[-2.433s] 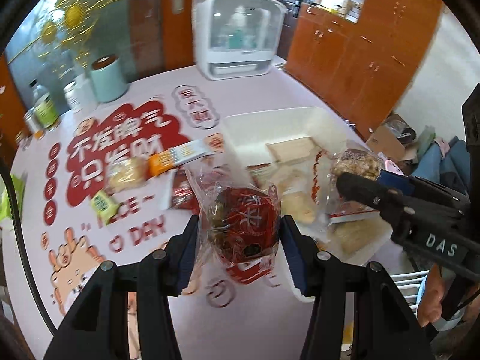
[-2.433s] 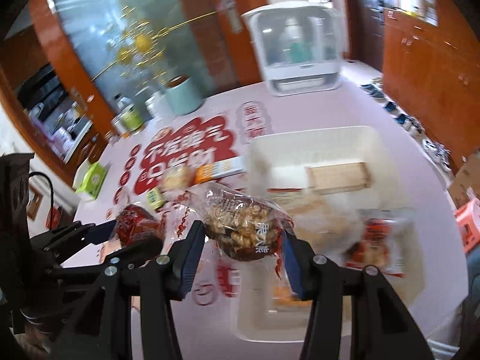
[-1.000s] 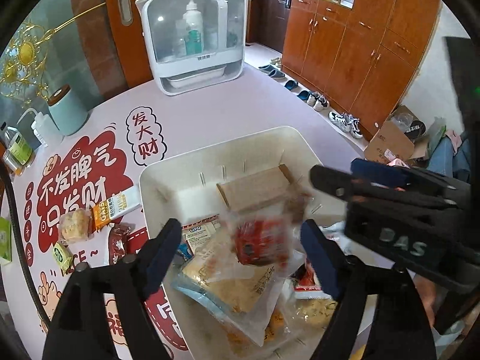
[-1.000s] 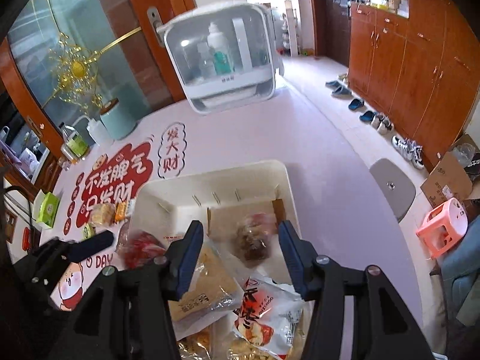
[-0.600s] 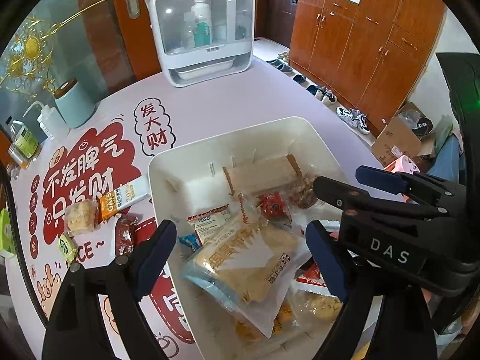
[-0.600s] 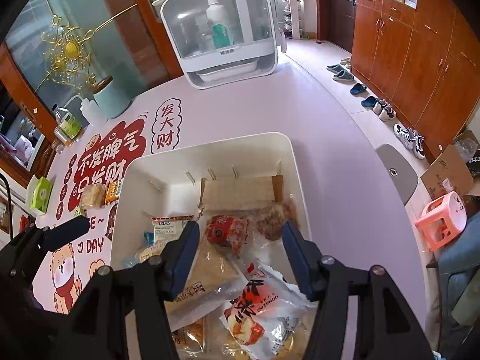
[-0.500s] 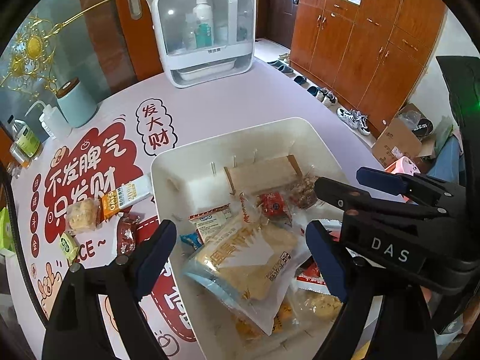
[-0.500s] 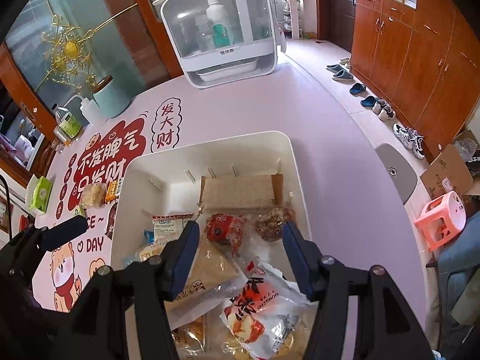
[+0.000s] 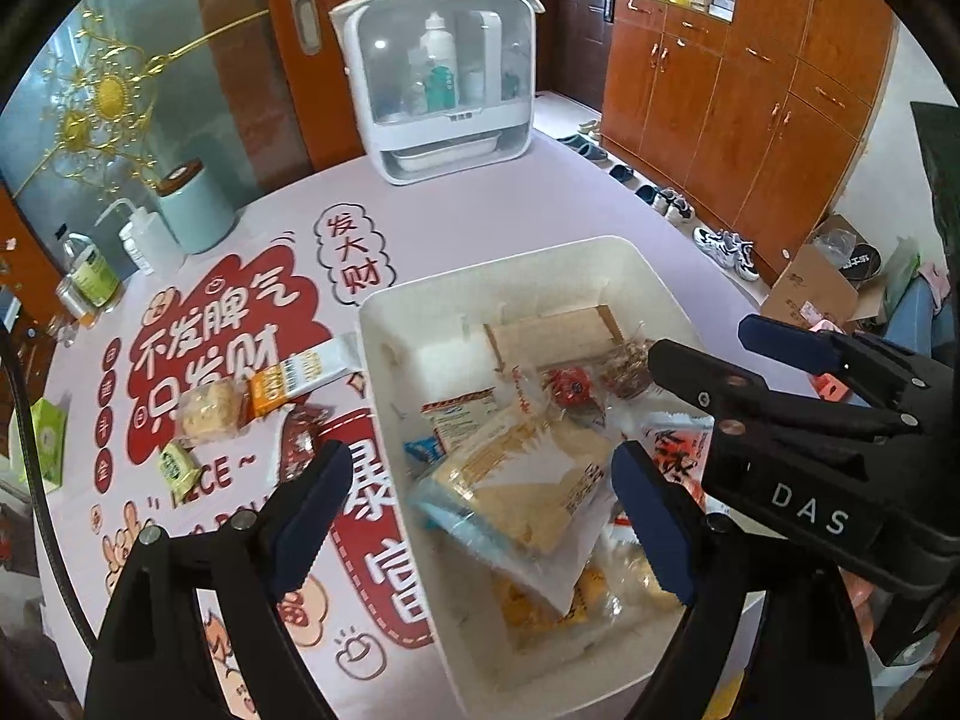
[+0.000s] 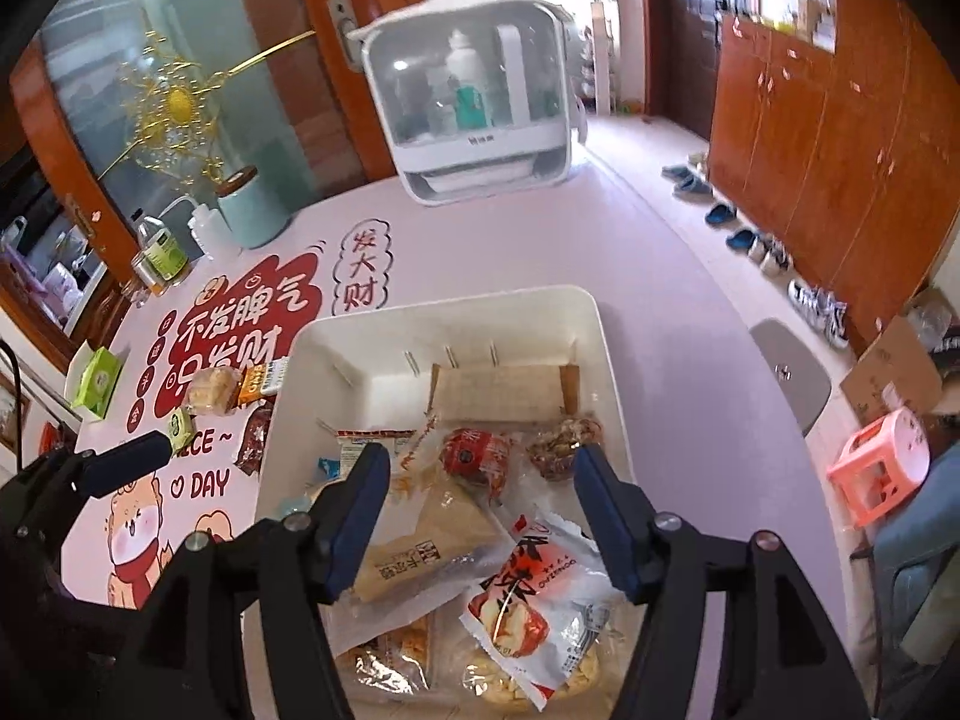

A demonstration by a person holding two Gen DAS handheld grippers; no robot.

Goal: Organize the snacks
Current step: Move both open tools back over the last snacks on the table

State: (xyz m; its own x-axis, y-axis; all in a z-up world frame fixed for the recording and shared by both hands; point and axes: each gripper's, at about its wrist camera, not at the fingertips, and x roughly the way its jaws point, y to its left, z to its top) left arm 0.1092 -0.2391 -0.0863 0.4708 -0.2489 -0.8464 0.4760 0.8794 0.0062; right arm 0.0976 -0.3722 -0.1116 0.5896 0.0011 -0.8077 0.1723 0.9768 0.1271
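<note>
A white bin (image 9: 516, 264) (image 10: 456, 306) on the table holds several snack packets. A red round snack (image 9: 570, 384) (image 10: 477, 450) and a brown nut snack (image 9: 624, 369) (image 10: 561, 441) lie in it beside a cardboard piece (image 10: 504, 387). My left gripper (image 9: 480, 501) is open and empty above the bin's left side. My right gripper (image 10: 480, 498) is open and empty above the bin; it also shows in the left wrist view (image 9: 714, 360). On the table left of the bin lie an orange bar (image 9: 294, 375) (image 10: 261, 381), a pale cake packet (image 9: 207, 411), a small green packet (image 9: 177, 462) and a dark red packet (image 9: 300, 426).
A white cabinet with bottles (image 9: 444, 78) (image 10: 474, 102) stands at the table's far edge. A teal canister (image 9: 195, 207), a squeeze bottle (image 9: 147, 240) and a jar (image 9: 90, 282) stand far left. A green box (image 10: 96, 381) lies at the left edge. A pink stool (image 10: 882, 462) stands on the floor.
Both grippers let go of their snacks, the red one and the nut one, which now lie in the bin. Both grippers have drawn back and up, open.
</note>
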